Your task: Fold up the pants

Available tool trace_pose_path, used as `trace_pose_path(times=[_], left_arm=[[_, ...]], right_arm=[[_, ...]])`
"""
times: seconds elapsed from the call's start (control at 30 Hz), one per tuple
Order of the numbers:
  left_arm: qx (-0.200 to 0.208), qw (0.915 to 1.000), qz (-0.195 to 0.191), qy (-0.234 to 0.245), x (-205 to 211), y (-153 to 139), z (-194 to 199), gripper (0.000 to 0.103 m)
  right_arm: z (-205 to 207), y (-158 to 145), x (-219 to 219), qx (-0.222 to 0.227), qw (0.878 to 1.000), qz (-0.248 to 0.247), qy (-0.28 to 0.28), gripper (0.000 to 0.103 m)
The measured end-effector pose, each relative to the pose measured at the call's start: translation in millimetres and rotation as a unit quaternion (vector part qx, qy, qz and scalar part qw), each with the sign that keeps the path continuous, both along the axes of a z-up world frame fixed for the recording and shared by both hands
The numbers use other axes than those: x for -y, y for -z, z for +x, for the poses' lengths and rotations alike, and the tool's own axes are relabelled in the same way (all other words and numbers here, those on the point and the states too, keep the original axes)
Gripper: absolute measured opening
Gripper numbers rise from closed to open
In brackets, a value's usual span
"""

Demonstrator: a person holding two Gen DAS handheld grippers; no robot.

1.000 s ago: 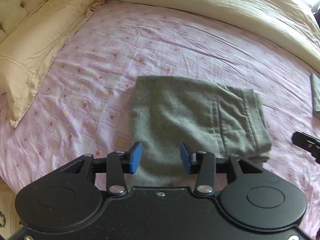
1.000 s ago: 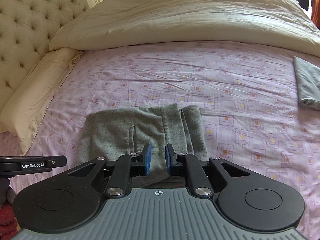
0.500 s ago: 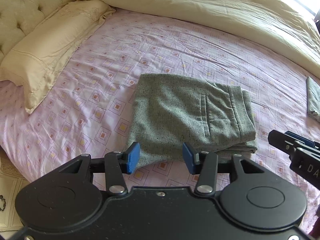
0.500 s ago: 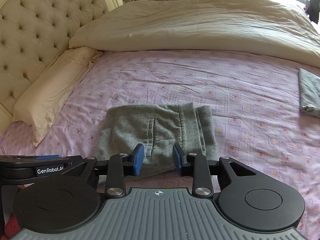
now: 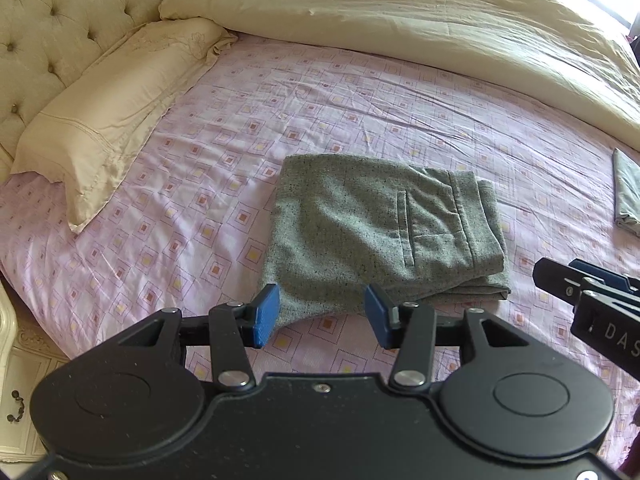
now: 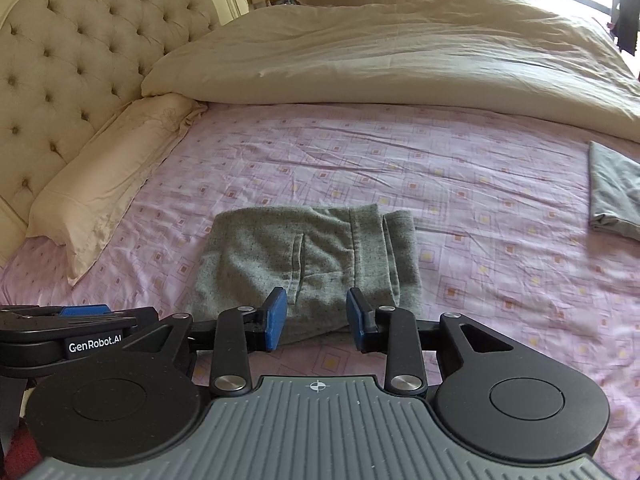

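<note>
A: Grippers?
B: Left gripper (image 5: 318, 314) and right gripper (image 6: 316, 320) both hang released above the bed (image 5: 200, 200), tilted down, nothing between the pads.
A: Pants?
B: Pants (image 5: 372, 232) lie folded just beyond, mid-sheet.

Folded grey pants (image 5: 380, 232) flat on pink sheet (image 5: 208, 184), left gripper (image 5: 320, 314) open above, empty.
</note>
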State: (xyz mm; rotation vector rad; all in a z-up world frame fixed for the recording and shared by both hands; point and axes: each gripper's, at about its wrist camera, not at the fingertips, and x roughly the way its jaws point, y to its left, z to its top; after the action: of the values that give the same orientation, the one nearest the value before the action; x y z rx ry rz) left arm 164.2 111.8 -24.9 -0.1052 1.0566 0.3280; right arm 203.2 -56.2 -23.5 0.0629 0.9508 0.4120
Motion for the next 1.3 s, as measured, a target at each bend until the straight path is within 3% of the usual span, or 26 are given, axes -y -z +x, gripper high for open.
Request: trace_pose_path(times=[0.27,0.43,1.3], left_arm=[[0.002,1.0,0.005,-0.005,8,-3,-6,0.056],[0.002,0.9999,0.007,-0.008,11,-3,-8,0.056],[-0.004,0.9998,0.01,-0.016,27,-5,-21,0.056]], right_arm=[[-4,-2,2,0.002,1.0,0.001,-0.004,0.034],[-7,-3,5,0.005,1.0,-0.001,-0.005,0.042],[-14,-4,14,-0.003,1.0,0.004,-0.011,0.044]])
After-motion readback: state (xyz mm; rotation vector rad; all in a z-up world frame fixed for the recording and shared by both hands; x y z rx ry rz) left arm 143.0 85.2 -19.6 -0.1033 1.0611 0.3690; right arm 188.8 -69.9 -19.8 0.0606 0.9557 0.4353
